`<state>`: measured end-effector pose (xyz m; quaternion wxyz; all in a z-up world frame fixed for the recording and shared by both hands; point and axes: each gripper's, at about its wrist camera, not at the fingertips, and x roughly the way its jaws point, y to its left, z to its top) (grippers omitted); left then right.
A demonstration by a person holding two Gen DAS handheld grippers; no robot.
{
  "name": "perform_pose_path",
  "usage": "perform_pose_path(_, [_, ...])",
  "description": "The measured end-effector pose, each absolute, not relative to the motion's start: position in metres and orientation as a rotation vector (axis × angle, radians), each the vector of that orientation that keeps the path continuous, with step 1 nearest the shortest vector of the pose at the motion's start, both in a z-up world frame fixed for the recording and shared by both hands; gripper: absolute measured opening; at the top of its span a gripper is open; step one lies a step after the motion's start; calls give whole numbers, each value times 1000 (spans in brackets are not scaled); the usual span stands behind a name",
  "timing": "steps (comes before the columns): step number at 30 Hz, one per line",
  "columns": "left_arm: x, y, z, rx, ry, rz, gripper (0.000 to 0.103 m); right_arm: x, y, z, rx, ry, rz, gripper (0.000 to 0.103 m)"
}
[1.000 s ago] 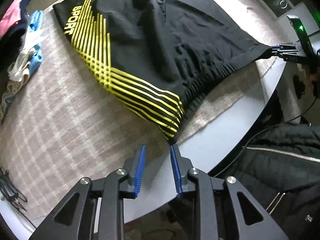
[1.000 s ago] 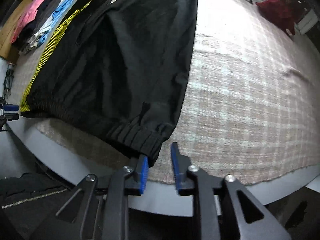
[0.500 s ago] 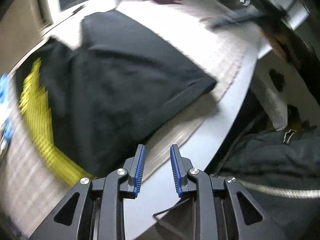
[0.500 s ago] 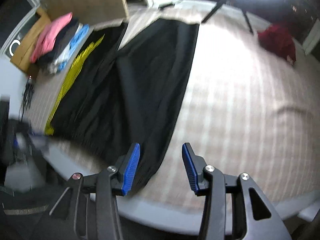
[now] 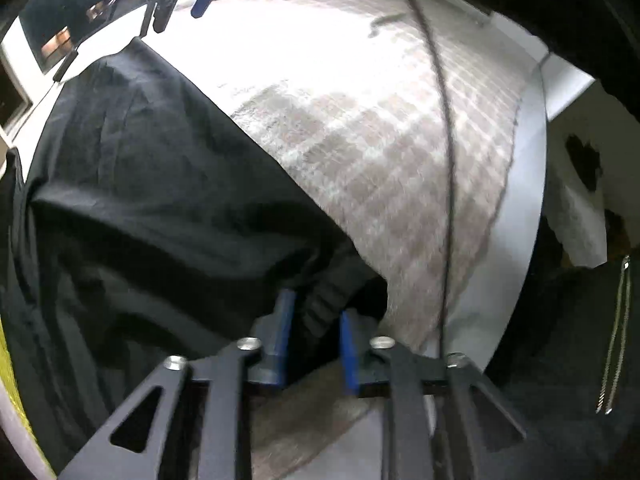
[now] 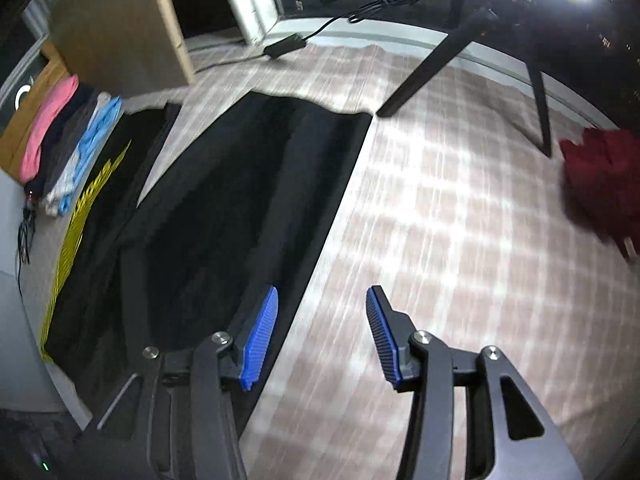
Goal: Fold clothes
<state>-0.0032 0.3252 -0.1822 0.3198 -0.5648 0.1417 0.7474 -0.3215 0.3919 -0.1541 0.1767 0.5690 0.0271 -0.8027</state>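
Here the black sport trousers [image 6: 240, 208] lay flat on the checked cloth [image 6: 460, 220] covering the desk [image 5: 520, 240].

The left hand-held gripper [image 5: 312, 320] stood narrow around the ribbed waistband [image 5: 324, 304]; whether it pinched is unclear. The right hand-held gripper [image 6: 322, 334] hung wide, gripping nothing, above the trousers' edge. Farther off lay folded clothes [image 6: 68, 148] and a red garment [image 6: 604, 176].

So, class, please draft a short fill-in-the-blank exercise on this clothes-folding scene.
1. The black shorts have stripes coloured ____.
2. The right gripper has its jaws ____.
3. The left gripper has the shorts' ribbed ____ between its fingers.
4. The red garment lies on the shorts' ____ side.

Missing words: yellow; open; waistband; right
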Motion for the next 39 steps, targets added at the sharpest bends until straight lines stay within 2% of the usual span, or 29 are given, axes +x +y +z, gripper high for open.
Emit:
perform_pose_path(4, [-12, 315, -174, -1508, 234, 2022, 4, -358, 380, -173, 1611, 3, -2255, 46])
perform_pose_path(9, [-6, 310, -167, -1498, 214, 2039, 4, -380, 356, -197, 1613, 78, -2267, 48])
perform_pose_path(11, [-6, 307, -166, -1501, 182, 2041, 4, -382, 349, -196, 1569, 84, -2267, 46])
perform_pose_path(12, [-7, 304, -165, -1503, 164, 2043, 4, -383, 346, -197, 1565, 95, -2259, 29])
perform_pose_path(13, [-7, 302, -163, -1500, 151, 2044, 4, -384, 342, -198, 1561, 106, -2252, 0])
perform_pose_path(18, [-9, 299, -151, -1449, 112, 2028, 4, -373, 336, -185, 1500, 193, -2237, 2])
perform_pose_path(24, [-10, 311, -150, -1402, 125, 1977, 4, -371, 359, -162, 1442, 395, -2399, 2])
perform_pose_path(31, [-21, 321, -171, -1466, 127, 1892, 3, -372, 360, -178, 1448, 555, -2425, 3])
perform_pose_path(32, [-22, 320, -170, -1476, 133, 1884, 3, -373, 357, -182, 1470, 610, -2426, 7])
perform_pose_path(34, [-20, 314, -163, -1478, 143, 1891, 4, -374, 358, -184, 1510, 668, -2438, 22])
perform_pose_path(37, [-7, 290, -145, -1479, 113, 1940, 17, -367, 365, -167, 1494, 644, -2461, 35])
perform_pose_path(39, [6, 265, -130, -1487, 99, 1993, 21, -353, 369, -150, 1462, 629, -2485, 39])
